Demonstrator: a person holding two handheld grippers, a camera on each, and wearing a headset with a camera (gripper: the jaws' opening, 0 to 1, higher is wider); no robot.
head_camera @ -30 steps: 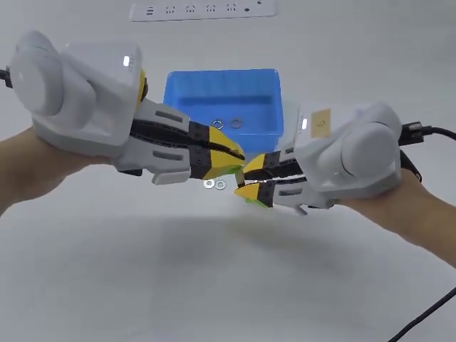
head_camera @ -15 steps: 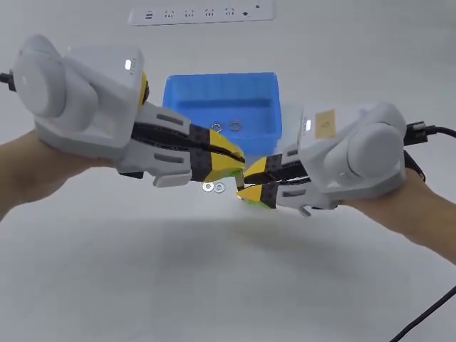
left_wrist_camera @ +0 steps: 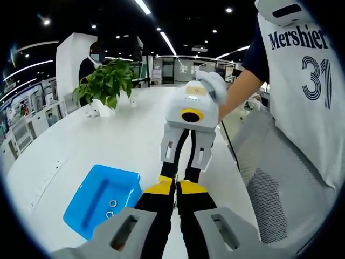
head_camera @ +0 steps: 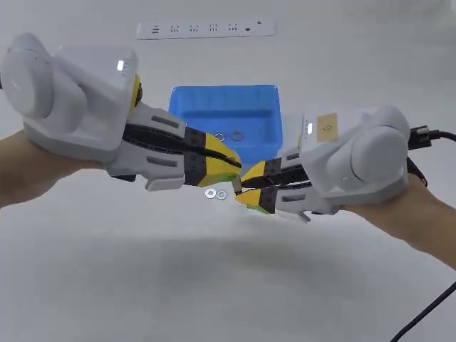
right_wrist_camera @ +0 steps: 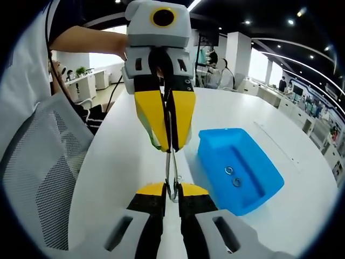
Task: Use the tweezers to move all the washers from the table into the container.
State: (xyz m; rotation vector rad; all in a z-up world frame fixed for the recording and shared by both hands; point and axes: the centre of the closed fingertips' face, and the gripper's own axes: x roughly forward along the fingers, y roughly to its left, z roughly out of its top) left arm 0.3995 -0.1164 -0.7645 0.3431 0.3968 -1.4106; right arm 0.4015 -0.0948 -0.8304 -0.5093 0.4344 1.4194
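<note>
The left gripper (head_camera: pixel 232 164) and the right gripper (head_camera: pixel 244 187) meet tip to tip just above the white table (head_camera: pixel 214 278), each in one of the person's hands. In the right gripper view the tweezers (right_wrist_camera: pixel 169 156) run as a thin metal pair from one to the other. The left gripper's yellow jaws are pressed shut on the upper part, and the right gripper's jaws are drawn in close on the pointed end. Held from both ends like this, the tool is probably being passed across or re-seated so that one gripper can squeeze it.

Just beyond the tips, two loose washers (head_camera: pixel 216 194) lie side by side on the table, not yet picked up. They sit close to the blue container (head_camera: pixel 187 107), so the carry should be short. Two other washers (head_camera: pixel 228 136) already lie on its floor. A white power strip (head_camera: pixel 206 29) lies farther back.
</note>
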